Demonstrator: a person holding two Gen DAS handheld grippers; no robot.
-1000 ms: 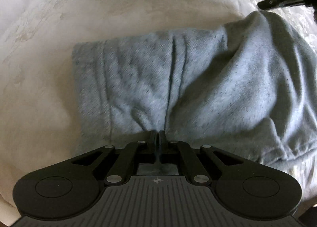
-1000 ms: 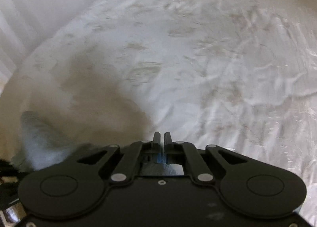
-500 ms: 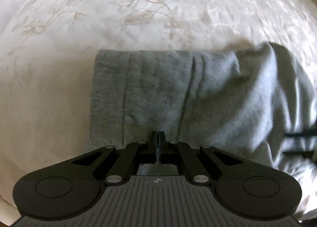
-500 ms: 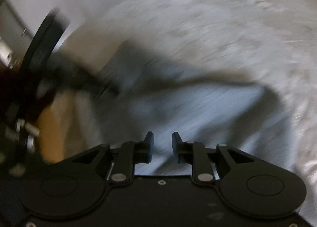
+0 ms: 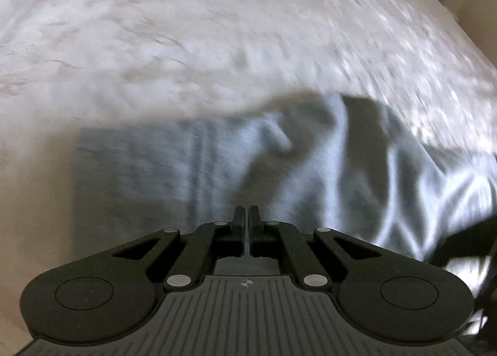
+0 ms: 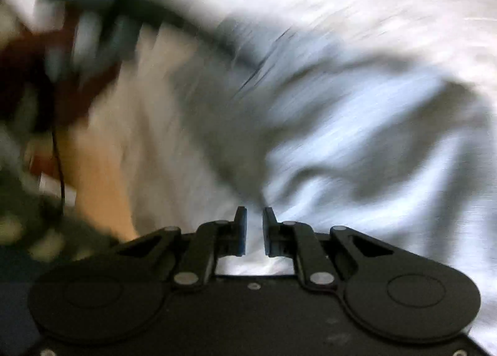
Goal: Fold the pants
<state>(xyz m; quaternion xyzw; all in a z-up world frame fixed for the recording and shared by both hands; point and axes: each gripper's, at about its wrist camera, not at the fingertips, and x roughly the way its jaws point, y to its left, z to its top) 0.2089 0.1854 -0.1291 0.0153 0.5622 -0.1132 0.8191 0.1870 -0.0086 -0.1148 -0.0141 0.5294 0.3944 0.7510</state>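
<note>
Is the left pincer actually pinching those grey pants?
Touching. In the left wrist view the left gripper is shut, with a thin edge of the grey pants clamped between its fingers.

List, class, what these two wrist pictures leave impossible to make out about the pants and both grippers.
- Left wrist view: whether the left gripper pinches the grey knit pants; its own fingers hide any cloth.
- Right wrist view: motion blur smears the top-left objects.
- Right gripper, closing: blurred cloth beyond, none visibly between the fingers.
</note>
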